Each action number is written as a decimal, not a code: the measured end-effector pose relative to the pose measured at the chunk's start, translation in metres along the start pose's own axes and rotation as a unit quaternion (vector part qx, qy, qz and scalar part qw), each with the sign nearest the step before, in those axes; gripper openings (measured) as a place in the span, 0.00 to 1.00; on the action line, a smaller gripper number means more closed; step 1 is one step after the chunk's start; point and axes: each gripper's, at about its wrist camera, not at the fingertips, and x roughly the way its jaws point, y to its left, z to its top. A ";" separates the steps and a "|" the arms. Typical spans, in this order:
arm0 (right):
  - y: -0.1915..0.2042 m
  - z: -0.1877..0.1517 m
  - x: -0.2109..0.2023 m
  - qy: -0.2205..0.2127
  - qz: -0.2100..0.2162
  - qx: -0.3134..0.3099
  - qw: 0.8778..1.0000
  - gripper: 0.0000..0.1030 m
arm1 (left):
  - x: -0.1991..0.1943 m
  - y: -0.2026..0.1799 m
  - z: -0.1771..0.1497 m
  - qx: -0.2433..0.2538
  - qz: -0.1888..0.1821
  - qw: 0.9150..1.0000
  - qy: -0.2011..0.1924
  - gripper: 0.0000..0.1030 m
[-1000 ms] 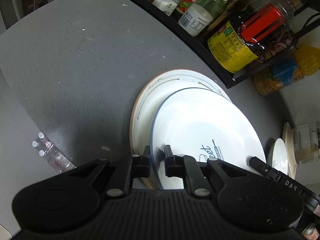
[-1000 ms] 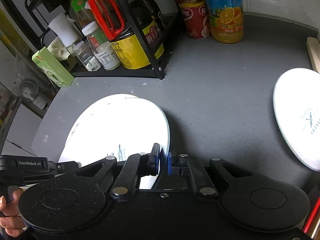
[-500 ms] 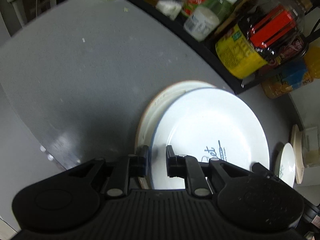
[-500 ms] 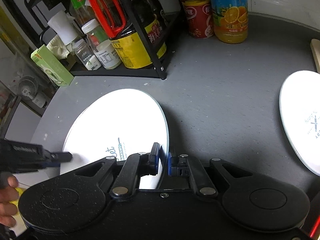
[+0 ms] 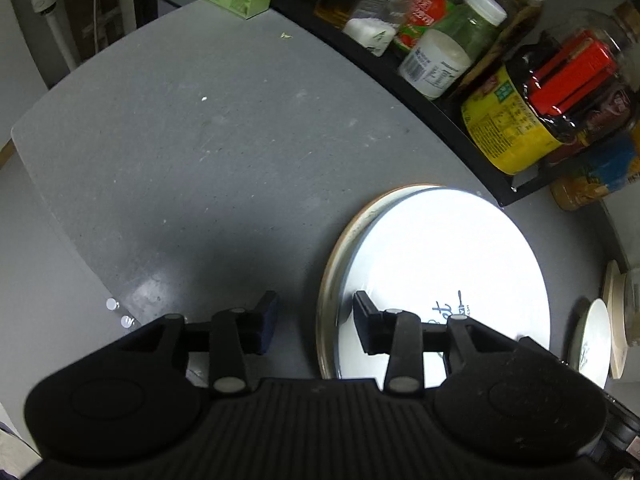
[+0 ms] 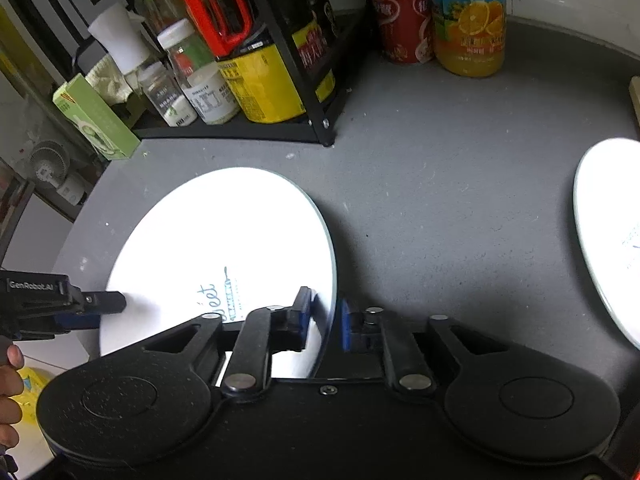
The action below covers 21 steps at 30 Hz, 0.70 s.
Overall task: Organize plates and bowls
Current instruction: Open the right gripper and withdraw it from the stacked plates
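A white plate with blue script [image 5: 444,264] lies flat on a tan-rimmed plate [image 5: 332,256] on the grey counter. My left gripper [image 5: 314,320] straddles the near rim of both plates. Its jaws are opening and its pads stand well clear of the rims. In the right wrist view the same white plate [image 6: 224,248] has its right edge between the jaws of my right gripper [image 6: 324,318]. Those jaws are also opening, with a thin gap on each side of the rim. A finger of the left gripper [image 6: 108,303] reaches over the plate's left edge.
Another white plate [image 6: 612,232] lies on the counter to the right. A black rack [image 6: 280,128] of jars and bottles stands behind, with a green box [image 6: 96,120] at its left. An orange juice bottle [image 6: 472,20] and a red can [image 6: 400,24] stand at the back. The counter edge [image 5: 60,208] runs along the left.
The white plate has come down flat and nearly centred on the tan-rimmed plate. Both grippers, shut on its rim before, have parted their jaws, the left one widely.
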 end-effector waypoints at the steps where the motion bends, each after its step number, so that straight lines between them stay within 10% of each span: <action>1: 0.000 0.000 0.000 -0.002 -0.001 0.002 1.000 0.23 | 0.001 0.001 0.000 0.000 -0.001 1.000 -0.002 0.38; 13: -0.015 0.006 -0.024 0.003 0.020 0.046 0.999 0.33 | -0.009 -0.011 0.011 0.013 0.026 1.000 -0.002 0.48; 21: -0.033 -0.004 -0.060 -0.014 0.004 0.069 0.998 0.60 | -0.021 -0.056 0.012 0.069 0.016 0.997 -0.006 0.62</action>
